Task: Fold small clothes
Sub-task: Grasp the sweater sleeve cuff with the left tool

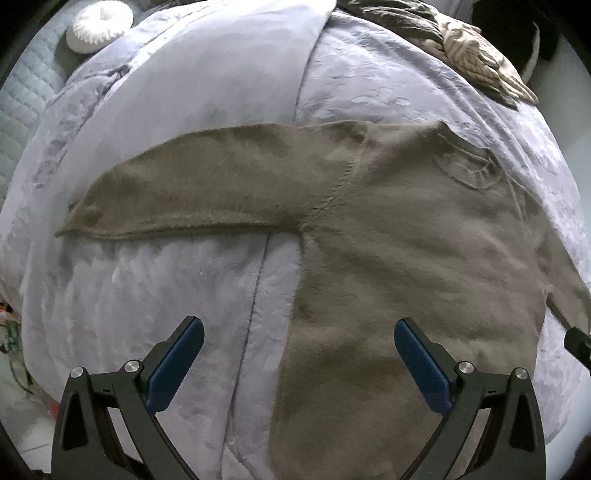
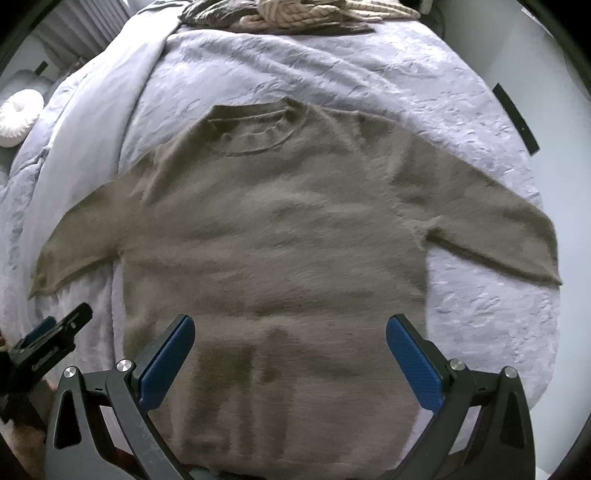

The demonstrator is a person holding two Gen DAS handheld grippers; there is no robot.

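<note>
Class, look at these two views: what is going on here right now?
A person holds two grippers over a brown sweater spread flat, front up, on a lavender bedspread. Both sleeves lie stretched out to the sides and nothing is folded yet. The left gripper and the right gripper are both open and grip nothing; the right is above the sweater's lower part, the left nearer its left edge. A white cushion and a patterned cloth lie at the far end.
</note>
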